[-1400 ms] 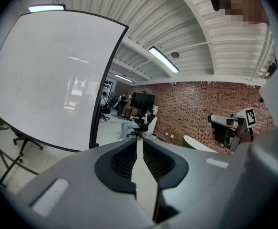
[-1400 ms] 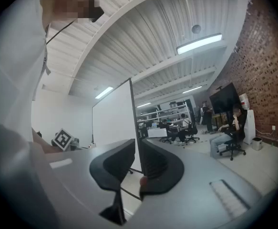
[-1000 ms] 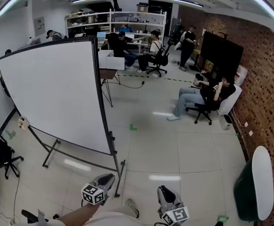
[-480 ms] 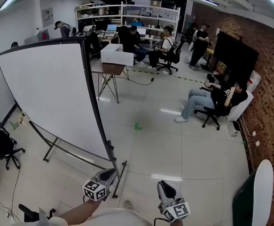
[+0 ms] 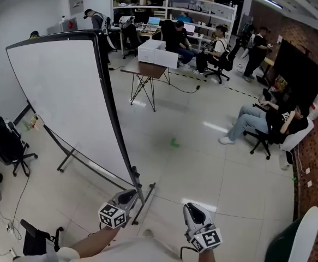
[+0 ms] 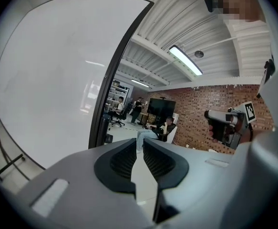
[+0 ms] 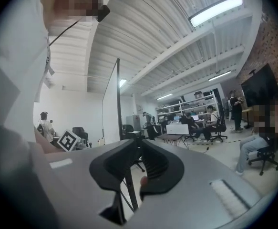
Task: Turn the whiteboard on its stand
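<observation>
Left claw (image 5: pixel 127 195) near upright whiteboard (image 5: pixel 66 102), its edge facing it.

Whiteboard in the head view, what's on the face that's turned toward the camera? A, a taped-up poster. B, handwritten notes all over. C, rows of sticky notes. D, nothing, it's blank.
D: the whiteboard shows a plain white face with no marks or paper on it, and the left gripper view shows the same bare surface.
</observation>
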The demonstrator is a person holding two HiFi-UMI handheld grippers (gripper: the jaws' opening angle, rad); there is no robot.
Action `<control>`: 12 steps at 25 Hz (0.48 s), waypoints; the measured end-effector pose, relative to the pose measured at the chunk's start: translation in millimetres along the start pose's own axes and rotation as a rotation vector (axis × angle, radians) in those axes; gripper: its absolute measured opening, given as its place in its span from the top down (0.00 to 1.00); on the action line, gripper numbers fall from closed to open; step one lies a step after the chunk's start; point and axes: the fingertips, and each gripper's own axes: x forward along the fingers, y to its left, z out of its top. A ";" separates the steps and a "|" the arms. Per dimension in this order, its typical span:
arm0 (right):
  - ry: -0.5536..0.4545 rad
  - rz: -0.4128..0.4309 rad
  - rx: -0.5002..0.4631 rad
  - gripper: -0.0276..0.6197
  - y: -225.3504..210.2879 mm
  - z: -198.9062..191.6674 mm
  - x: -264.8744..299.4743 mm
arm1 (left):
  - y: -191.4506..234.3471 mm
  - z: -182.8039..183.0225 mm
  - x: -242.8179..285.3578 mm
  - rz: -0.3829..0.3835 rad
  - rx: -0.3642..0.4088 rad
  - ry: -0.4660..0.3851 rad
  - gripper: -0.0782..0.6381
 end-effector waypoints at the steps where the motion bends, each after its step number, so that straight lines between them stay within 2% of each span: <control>1: 0.005 0.018 0.001 0.88 -1.7 -0.7 7.3 | 3.8 2.1 -1.0 0.016 -0.003 -0.007 0.82; 6: 0.014 0.102 0.000 0.88 -12.9 1.5 41.4 | 23.0 8.0 -12.7 0.116 -0.010 -0.024 0.82; 12: 0.017 0.226 0.006 0.87 -37.7 6.3 62.5 | 26.5 12.0 -19.2 0.256 -0.008 -0.050 0.82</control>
